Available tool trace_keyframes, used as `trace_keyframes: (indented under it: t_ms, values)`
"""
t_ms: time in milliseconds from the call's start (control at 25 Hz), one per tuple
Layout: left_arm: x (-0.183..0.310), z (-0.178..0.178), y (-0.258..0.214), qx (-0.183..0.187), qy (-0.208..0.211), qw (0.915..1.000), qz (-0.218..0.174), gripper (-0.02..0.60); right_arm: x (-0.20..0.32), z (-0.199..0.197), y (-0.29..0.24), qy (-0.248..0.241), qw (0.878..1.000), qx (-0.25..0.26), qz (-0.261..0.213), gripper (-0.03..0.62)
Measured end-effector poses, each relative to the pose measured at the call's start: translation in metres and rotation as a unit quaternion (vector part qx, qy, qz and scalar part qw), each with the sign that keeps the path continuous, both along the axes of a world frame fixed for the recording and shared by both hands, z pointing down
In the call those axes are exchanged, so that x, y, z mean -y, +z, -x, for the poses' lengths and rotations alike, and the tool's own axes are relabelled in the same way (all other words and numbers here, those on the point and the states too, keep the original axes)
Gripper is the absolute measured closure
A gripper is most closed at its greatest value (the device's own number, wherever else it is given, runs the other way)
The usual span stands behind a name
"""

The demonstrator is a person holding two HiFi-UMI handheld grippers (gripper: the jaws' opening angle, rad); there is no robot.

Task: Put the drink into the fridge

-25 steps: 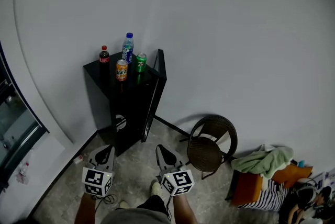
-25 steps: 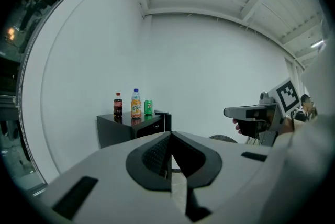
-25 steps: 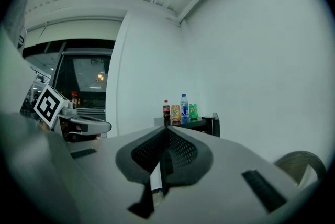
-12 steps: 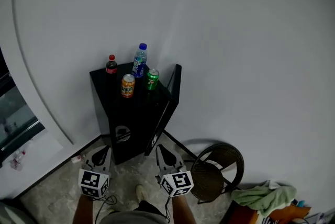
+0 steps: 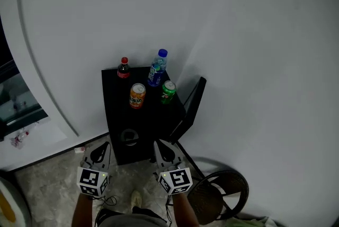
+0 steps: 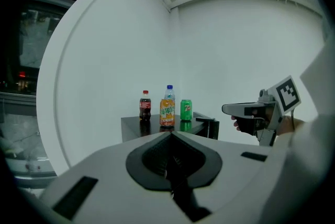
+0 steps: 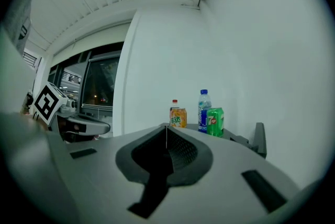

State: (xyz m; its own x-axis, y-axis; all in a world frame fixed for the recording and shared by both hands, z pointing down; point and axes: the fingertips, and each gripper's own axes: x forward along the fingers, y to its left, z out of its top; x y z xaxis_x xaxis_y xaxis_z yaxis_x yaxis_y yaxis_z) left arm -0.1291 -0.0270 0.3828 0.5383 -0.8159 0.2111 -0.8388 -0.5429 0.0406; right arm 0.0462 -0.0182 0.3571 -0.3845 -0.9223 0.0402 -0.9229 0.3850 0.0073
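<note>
A small black fridge (image 5: pixel 119 114) stands against the white wall, its door (image 5: pixel 192 103) ajar on the right side. On its top stand a cola bottle (image 5: pixel 123 67), a blue-capped water bottle (image 5: pixel 157 68), an orange can (image 5: pixel 137 96) and a green can (image 5: pixel 168 92). My left gripper (image 5: pixel 101 147) and right gripper (image 5: pixel 159 145) hover low in front of the fridge, both shut and empty, well short of the drinks. The left gripper view shows the orange can (image 6: pixel 167 113) and green can (image 6: pixel 186 110) straight ahead. The right gripper view shows the green can (image 7: pixel 214 121) ahead.
A dark wicker chair (image 5: pixel 222 197) stands on the floor at the lower right, close to the fridge door. A curved white wall edge and a window (image 5: pixel 16 98) lie to the left. A cable lies on the stone floor (image 5: pixel 47 183) below the grippers.
The view has swung closer to the fridge, which now sits lower and further right. The chair slid toward the lower right corner and the clothes pile left view. Both grippers stay shut.
</note>
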Motion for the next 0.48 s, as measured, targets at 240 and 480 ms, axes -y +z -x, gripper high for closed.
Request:
trace_keyframes:
  t_ms: [240, 480]
  values:
    - [0.022, 0.006, 0.007, 0.001, -0.053, 0.9986, 0.001, 0.578, 0.046, 0.001, 0.012, -0.044, 0.999, 0.007, 0.006, 0.569]
    - [0.031, 0.019, 0.019, 0.013, -0.094, 0.9954, 0.008, 0.578, 0.096, 0.009, 0.008, -0.079, 0.997, -0.001, -0.002, 0.569]
